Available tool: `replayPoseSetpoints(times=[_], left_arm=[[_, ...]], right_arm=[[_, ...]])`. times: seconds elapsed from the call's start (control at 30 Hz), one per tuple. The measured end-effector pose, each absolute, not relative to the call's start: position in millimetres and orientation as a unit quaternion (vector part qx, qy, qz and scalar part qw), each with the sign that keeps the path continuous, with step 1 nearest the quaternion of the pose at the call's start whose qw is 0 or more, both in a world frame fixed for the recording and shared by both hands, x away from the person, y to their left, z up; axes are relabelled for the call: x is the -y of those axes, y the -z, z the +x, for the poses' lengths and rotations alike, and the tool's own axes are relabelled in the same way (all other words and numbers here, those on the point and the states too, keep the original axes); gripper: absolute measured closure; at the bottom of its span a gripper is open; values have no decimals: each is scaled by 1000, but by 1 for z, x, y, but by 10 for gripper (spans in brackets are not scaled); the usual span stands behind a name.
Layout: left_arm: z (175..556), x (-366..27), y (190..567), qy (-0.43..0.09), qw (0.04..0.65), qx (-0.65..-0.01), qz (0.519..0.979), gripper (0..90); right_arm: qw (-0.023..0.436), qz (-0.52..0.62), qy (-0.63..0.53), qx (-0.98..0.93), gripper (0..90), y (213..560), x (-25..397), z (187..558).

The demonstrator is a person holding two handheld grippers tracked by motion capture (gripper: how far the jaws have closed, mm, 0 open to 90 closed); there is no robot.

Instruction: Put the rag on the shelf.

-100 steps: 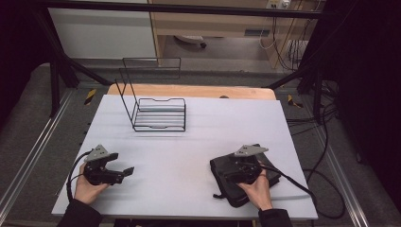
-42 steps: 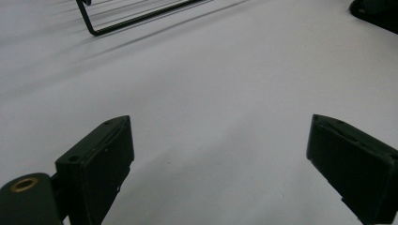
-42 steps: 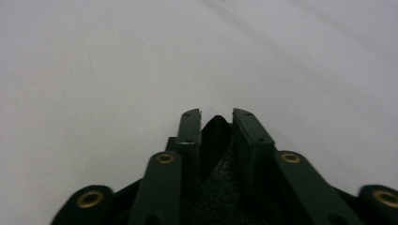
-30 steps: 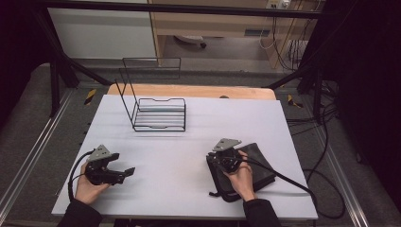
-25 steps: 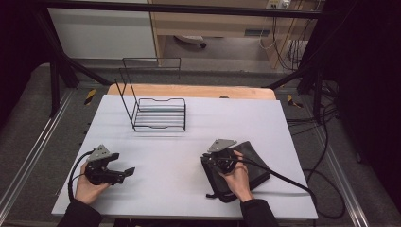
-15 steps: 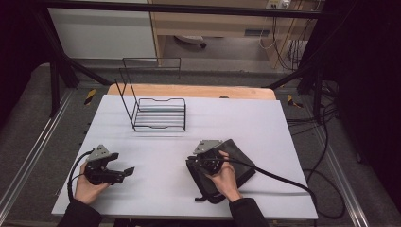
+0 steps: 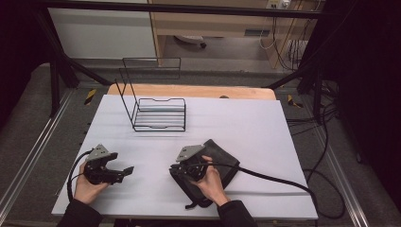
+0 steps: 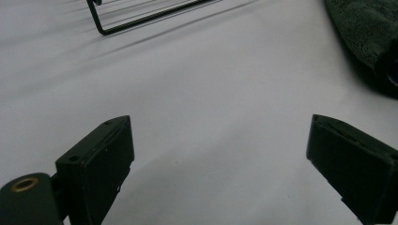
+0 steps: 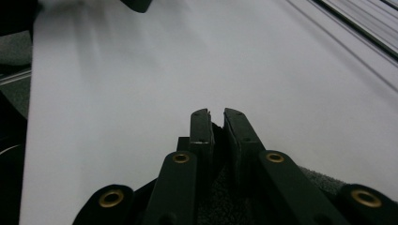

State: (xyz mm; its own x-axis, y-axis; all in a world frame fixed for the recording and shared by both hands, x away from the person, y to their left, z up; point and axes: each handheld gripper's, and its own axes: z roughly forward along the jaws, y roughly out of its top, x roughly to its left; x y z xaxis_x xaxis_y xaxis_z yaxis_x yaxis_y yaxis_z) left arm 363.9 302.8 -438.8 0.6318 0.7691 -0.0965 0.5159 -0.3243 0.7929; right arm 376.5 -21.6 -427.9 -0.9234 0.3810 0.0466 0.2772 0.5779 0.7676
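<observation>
A dark folded cloth (image 7: 222, 160) lies on the white table (image 7: 246, 123), in front and right of centre. My right gripper (image 7: 177, 170) sits at its left edge, jaws pinched on the fabric. In the right gripper view the two jaws (image 9: 217, 117) are nearly together with the dark cloth (image 9: 220, 187) caught between them. My left gripper (image 7: 127, 169) rests near the table's front left with its jaws wide apart. In the left gripper view the jaws (image 8: 220, 154) hold nothing, and the cloth (image 8: 361, 33) lies at the upper right.
A black wire rack (image 7: 158, 113) stands at the back left of the table, also seen as the rack (image 8: 141, 18) ahead of my left gripper. A thick black cable (image 7: 279, 179) trails right from my right gripper. A wooden board (image 7: 189, 91) lies behind the table.
My right gripper has moved left across the table, dragging the dark cloth with it towards the centre. The left gripper has stayed put.
</observation>
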Motion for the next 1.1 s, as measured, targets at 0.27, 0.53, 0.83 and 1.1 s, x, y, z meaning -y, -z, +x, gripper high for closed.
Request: replayPoseSetpoints(times=[0.27,0.53,0.83,1.1], left_arm=[[364,-303,439,-150,419,-404,799,78],[363,-301,437,-149,416,-405,801,85],[360,-289,426,-138,419,-415,796,136],[358,-257,411,-115,418,-402,807,228]], right_arm=[[44,166,-408,-897,811,439,5,370],[36,190,-418,-887,554,434,8,372],[99,265,-440,-853,418,406,72,384],[141,367,-416,-820,483,411,155,385]])
